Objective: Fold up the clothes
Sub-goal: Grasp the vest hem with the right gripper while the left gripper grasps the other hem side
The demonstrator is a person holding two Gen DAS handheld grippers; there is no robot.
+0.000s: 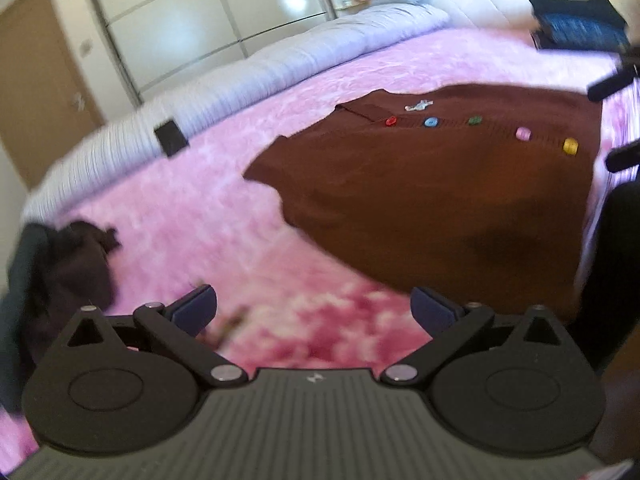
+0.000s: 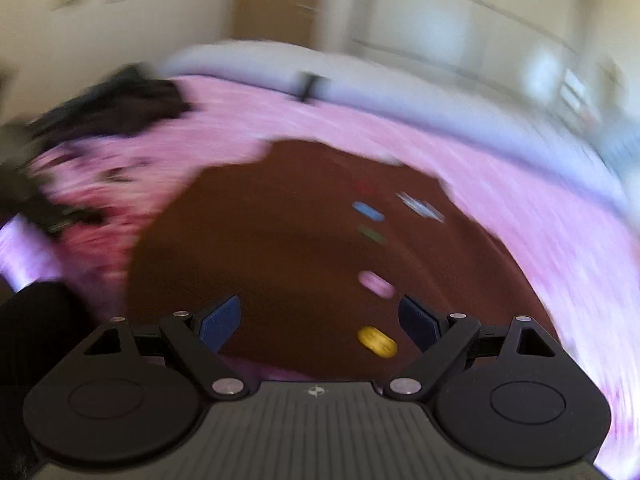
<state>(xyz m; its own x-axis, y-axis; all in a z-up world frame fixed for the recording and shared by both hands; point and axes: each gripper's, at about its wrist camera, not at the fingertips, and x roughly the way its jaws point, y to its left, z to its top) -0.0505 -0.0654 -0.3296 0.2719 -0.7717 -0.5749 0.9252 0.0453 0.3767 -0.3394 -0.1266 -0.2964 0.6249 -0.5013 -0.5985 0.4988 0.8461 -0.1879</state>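
Two hand-held tools appear, one in each wrist view, both with their blue-padded jaws spread wide and nothing between them. The left tool [image 1: 314, 310] hovers above a fluffy pink bedspread [image 1: 192, 200], its fingers framing only bare pink pile. Ahead of it and to the right lies the task's garment, a brown cardigan [image 1: 440, 200], spread flat on the bedspread. A row of coloured buttons runs along its front: red [image 1: 390, 121], blue [image 1: 431, 122], green [image 1: 475, 120], pink [image 1: 523, 133] and yellow [image 1: 570, 145]. A small pale label [image 1: 419, 105] sits near the neckline. To the left of this tool, near the bed's edge, is a heap of dark clothes [image 1: 76, 264]. Farther off, a small black object [image 1: 171, 137] rests on the white ribbed bedding [image 1: 280, 60] along the far side, and a dark folded stack [image 1: 578, 24] lies at the far right. Glossy wardrobe doors [image 1: 192, 20] and a wooden door [image 1: 44, 80] stand behind the bed.

The right tool [image 2: 320, 326] is seen in a heavily blurred view. It hangs over the near hem of the brown cardigan [image 2: 260, 248], with the yellow button [image 2: 377, 341] showing between its fingers, nearer the right one. The dark clothes [image 2: 128, 104] lie at the far left of the bedspread.
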